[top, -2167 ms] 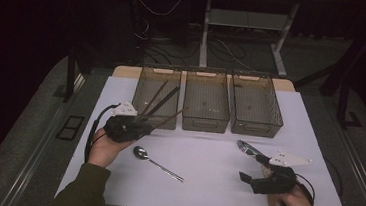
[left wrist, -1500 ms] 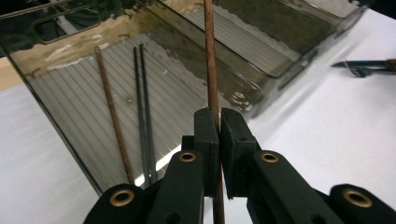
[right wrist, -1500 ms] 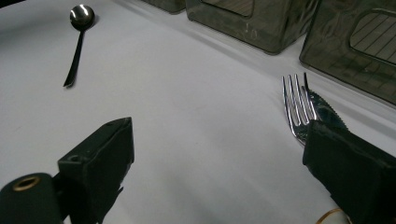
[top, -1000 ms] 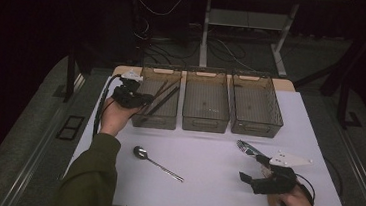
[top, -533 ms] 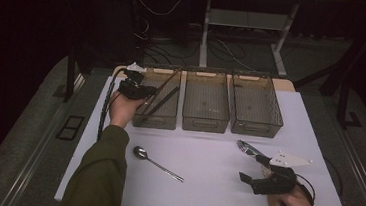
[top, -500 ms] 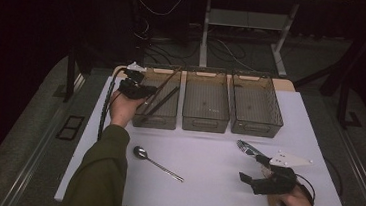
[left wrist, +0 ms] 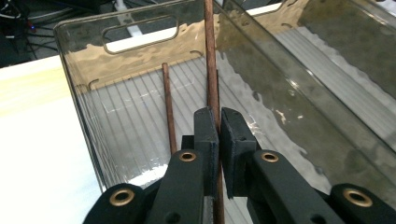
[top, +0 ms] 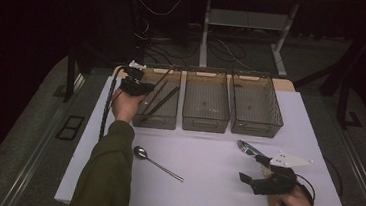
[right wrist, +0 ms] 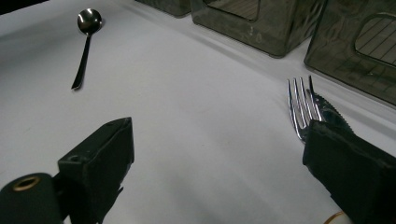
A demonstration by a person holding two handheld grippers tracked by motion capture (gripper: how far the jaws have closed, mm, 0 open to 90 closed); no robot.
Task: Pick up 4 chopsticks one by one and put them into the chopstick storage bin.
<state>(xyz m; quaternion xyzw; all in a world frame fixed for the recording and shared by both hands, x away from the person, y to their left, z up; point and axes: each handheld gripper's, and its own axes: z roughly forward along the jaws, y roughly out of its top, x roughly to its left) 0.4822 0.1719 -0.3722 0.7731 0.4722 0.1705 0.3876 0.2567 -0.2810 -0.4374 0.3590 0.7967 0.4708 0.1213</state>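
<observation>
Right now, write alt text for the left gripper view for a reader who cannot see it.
The left claw is shut on a brown chopstick held upright over a smoky transparent bin. A second chopstick leans inside the bin, which stands on a white table.

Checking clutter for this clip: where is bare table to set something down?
Free: the stretch between the spoon and the right gripper, in front of the bins, and the near left corner. Crowded: the left bin, where the left gripper holds a chopstick, and around the fork.
</observation>
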